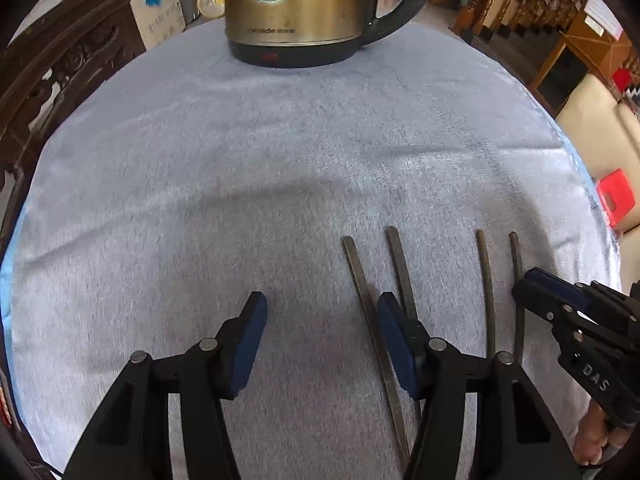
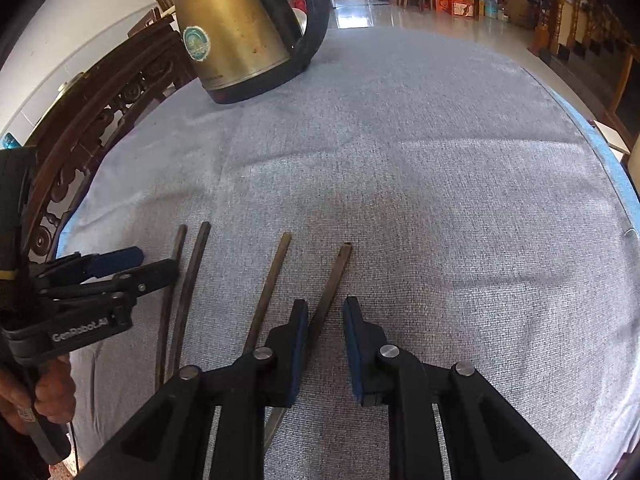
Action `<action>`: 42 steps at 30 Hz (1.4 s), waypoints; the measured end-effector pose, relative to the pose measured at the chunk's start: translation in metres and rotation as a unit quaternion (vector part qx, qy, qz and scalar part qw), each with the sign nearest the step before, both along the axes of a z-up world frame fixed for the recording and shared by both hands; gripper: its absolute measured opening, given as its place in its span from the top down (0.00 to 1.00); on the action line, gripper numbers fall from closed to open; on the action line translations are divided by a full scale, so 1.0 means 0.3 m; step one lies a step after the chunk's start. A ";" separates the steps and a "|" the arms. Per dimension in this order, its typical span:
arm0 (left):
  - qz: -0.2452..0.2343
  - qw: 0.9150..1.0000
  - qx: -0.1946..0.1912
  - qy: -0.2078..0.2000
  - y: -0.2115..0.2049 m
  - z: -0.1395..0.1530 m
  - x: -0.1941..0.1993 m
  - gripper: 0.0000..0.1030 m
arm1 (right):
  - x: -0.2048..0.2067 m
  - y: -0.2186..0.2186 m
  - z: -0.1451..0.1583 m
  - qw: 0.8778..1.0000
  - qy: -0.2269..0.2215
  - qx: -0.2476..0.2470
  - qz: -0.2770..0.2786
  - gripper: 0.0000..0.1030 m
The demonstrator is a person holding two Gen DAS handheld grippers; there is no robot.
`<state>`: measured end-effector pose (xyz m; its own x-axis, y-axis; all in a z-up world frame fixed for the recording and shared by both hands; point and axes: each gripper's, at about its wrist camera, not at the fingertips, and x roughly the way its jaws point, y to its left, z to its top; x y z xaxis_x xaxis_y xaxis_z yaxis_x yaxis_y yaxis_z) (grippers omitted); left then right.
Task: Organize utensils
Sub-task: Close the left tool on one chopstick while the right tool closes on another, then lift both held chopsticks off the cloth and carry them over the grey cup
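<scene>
Chopsticks (image 1: 362, 288): four, dark, slender

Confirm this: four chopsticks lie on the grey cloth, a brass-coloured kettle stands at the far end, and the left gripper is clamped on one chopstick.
Not quite. The left gripper holds nothing: its jaws stand open over the grey cloth, as the left wrist view shows. The four chopsticks and the kettle are as you say.

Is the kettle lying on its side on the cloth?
No, the kettle stands upright on its dark base at the far end of the grey cloth, handle to the right in the left wrist view.
</scene>
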<state>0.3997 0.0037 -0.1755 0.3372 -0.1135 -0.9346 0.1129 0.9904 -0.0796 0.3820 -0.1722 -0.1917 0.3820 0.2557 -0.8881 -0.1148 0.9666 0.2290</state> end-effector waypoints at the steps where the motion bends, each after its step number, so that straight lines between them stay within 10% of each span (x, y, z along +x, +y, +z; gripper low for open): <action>1: 0.004 1.000 -0.002 0.001 0.007 0.000 -0.003 0.43 | 0.000 0.000 0.000 1.000 0.000 0.001 0.000 0.79; 10: 0.013 1.000 0.011 -0.003 -0.027 0.006 0.007 0.46 | 0.022 0.005 0.002 1.000 0.016 -0.005 0.003 0.79; 15: 0.003 1.000 0.012 -0.006 -0.043 0.011 0.025 0.92 | 0.061 0.041 0.009 0.998 0.046 -0.040 0.011 0.89; 25: 0.021 0.999 -0.028 -0.024 0.099 0.071 -0.085 0.95 | 0.011 -0.018 0.012 0.999 0.029 -0.001 -0.014 0.93; 42: 0.063 0.970 -0.067 -0.225 0.202 0.538 -0.553 0.95 | -0.417 -0.176 0.370 0.983 -0.162 0.044 -0.069 0.94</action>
